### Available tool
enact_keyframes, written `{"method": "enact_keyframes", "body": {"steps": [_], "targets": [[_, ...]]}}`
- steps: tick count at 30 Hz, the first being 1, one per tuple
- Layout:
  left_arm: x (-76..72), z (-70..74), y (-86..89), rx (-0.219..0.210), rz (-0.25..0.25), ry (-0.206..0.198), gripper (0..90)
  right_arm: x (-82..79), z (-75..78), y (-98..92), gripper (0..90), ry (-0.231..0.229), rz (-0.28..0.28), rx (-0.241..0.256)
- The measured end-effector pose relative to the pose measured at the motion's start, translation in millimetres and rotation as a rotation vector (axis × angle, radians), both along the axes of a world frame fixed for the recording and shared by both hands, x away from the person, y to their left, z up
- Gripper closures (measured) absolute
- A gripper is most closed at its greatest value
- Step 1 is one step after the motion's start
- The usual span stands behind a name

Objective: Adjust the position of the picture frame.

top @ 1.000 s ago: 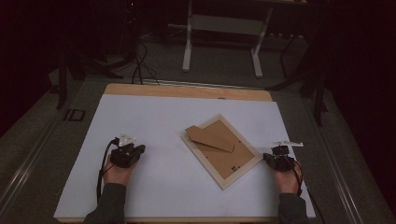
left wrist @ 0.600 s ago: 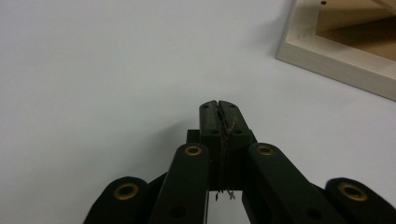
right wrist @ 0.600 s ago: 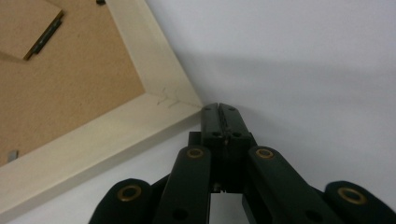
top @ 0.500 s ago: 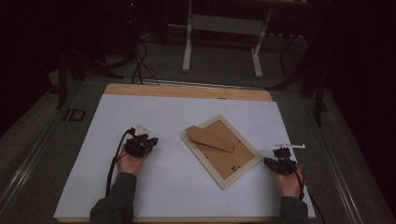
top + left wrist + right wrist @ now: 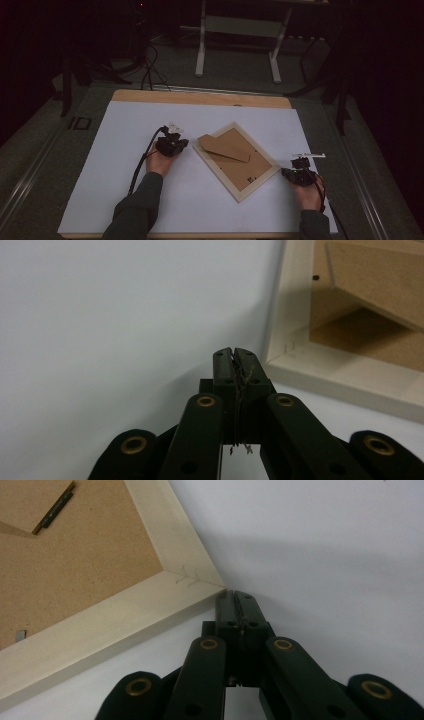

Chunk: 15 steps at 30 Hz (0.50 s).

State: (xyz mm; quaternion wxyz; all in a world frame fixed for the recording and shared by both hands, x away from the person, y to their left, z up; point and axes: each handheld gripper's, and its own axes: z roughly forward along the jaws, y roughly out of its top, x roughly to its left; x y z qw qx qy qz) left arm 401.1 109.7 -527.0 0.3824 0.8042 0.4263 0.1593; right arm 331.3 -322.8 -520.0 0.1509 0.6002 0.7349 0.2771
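Note:
A pale wooden picture frame [image 5: 235, 159] lies face down and turned at an angle on the white table sheet [image 5: 125, 130], its brown backing board showing. A brown stand flap [image 5: 225, 147] rests raised on the back. My left gripper [image 5: 179, 144] is shut with nothing in it, just left of the frame's left corner [image 5: 287, 347]. My right gripper [image 5: 286, 171] is shut too, its tips at the frame's right corner [image 5: 210, 580]. The left gripper's tips [image 5: 234, 354] sit near the frame rim; the right gripper's tips [image 5: 236, 597] nearly touch the corner.
A wooden table edge [image 5: 200, 97] borders the white sheet at the back. Beyond it, white table legs [image 5: 202, 40] and cables [image 5: 145, 60] stand on the dark floor. Small metal clips [image 5: 52, 510] sit on the frame's backing.
My left gripper has moved right and forward across the sheet until it reached the frame's left corner. The right gripper has barely shifted. The frame has stayed put.

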Motion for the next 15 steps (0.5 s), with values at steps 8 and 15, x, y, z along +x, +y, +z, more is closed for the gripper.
{"method": "enact_keyframes", "body": {"steps": [8,15], "targets": [[11.7,-4.5,-15.7,0.01,-0.008,0.025,90.0,2.0,-0.5,0.7,90.0,-0.004,-0.002,0.004],[15.1,-9.7,-15.5,0.014,-0.01,0.049,90.0,3.1,-1.5,1.0,90.0,-0.015,0.0,0.007]]}}
